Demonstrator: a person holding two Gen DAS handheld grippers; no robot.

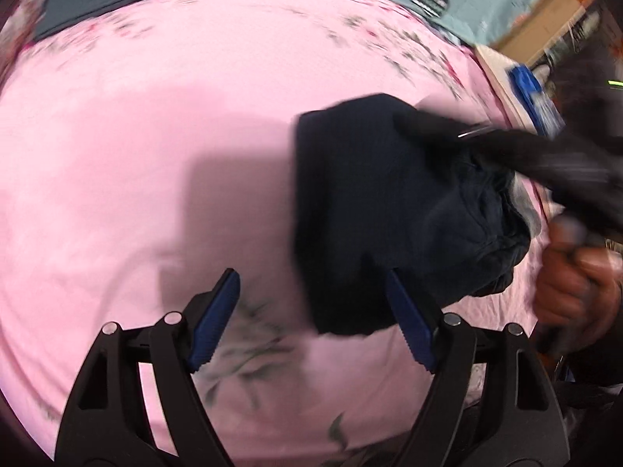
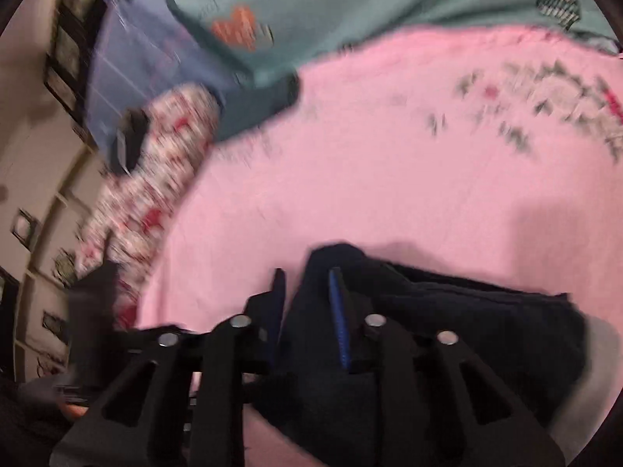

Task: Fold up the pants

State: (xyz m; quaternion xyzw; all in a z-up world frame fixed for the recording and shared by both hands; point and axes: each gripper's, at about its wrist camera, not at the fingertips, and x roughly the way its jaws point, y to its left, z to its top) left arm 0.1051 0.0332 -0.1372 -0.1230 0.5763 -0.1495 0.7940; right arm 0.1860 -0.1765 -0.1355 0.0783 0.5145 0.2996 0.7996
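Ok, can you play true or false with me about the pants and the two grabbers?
1. The pants are dark navy. True.
2. They lie on a green sheet. False: they lie on a pink sheet.
3. The left gripper has its jaws wide apart with nothing between them. True.
4. The right gripper is far from the pants. False: its jaws are nearly shut with a fold of the pants between them.
5. The pants are spread out flat at full length. False: they are bunched into a compact bundle.
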